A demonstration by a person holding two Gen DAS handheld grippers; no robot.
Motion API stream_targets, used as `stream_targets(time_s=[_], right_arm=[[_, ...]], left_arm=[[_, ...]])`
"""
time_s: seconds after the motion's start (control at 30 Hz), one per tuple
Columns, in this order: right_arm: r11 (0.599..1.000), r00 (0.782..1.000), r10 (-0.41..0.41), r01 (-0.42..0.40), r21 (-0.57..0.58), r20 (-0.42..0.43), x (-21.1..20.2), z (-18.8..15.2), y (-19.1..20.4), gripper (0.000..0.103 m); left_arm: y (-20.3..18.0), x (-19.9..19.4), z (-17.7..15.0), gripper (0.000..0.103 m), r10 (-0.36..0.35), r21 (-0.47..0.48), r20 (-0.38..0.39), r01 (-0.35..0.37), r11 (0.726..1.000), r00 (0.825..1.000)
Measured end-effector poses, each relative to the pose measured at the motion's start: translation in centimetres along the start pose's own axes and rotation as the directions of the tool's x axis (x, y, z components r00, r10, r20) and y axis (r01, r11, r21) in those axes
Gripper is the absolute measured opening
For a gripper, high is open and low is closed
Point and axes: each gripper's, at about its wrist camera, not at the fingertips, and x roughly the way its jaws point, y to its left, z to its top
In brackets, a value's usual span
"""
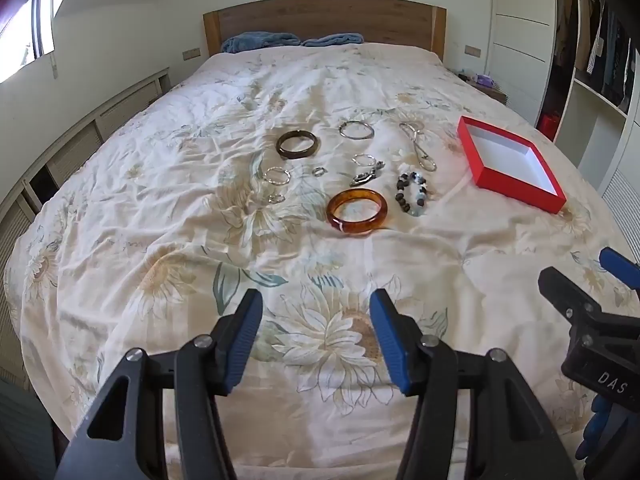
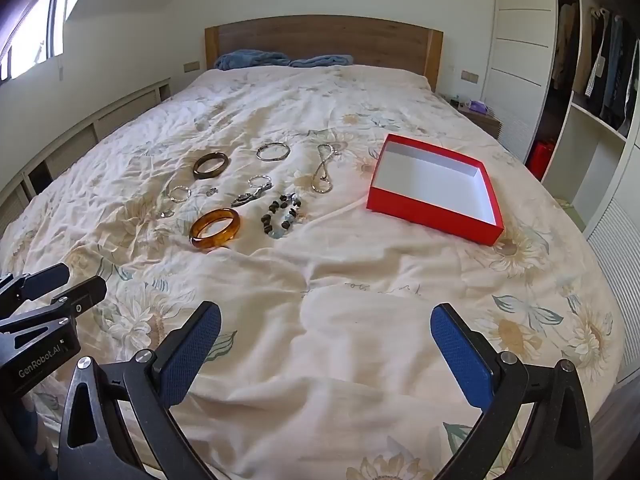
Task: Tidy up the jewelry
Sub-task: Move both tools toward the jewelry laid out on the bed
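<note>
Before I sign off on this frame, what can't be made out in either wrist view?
- Small rings left of the amber bangle: too small in both views to count or tell the type.
- Silver clasp piece: too small and blurred to identify.
- Red box: near wall hides part of its floor in the right wrist view.
- Right gripper: cut off by the left wrist view's edge.

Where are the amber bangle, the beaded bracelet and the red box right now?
amber bangle [image 2: 215, 228], right wrist view, on its near rim.
beaded bracelet [image 2: 280, 216], right wrist view, on its dark beads.
red box [image 2: 432, 216], right wrist view, on its near outer wall.
</note>
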Motion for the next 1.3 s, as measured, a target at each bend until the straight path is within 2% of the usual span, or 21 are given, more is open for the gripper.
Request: stream_targets(time_s=[0.37,0.67,0.93,1.3], right_arm=[[1.0,1.0,0.005,-0.005,0.006,0.017,-0.1,-0.1,0.1,0.103],[1.0,1.0,0.024,-0.024,0.013,-0.004,0.1,-0.4,0.3,0.103],[0.999,0.999,0.05,-0.05,0.004,-0.013,0.5,-0.6,0.6,0.103],[0.998,0.998,0.065,-0.065,0.011,0.003,1.3,-0.4,0.9,0.102]], left_arm=[[-0.3,0.4,-0.6,0.054,0.0,0.002,-0.008,0.0,1.0,1.0],[0.3,0.5,-0.3,0.054,-0.016,-0.007,-0.029,0.016,1.0,0.999],[0.9,0.4,0.0,0.054,-0.018,-0.027,-0.016,0.017,0.999,1.0],[1.8,1.5,0.0,0.054,0.003,-0.047,-0.022,-0.004,0.999,1.0]])
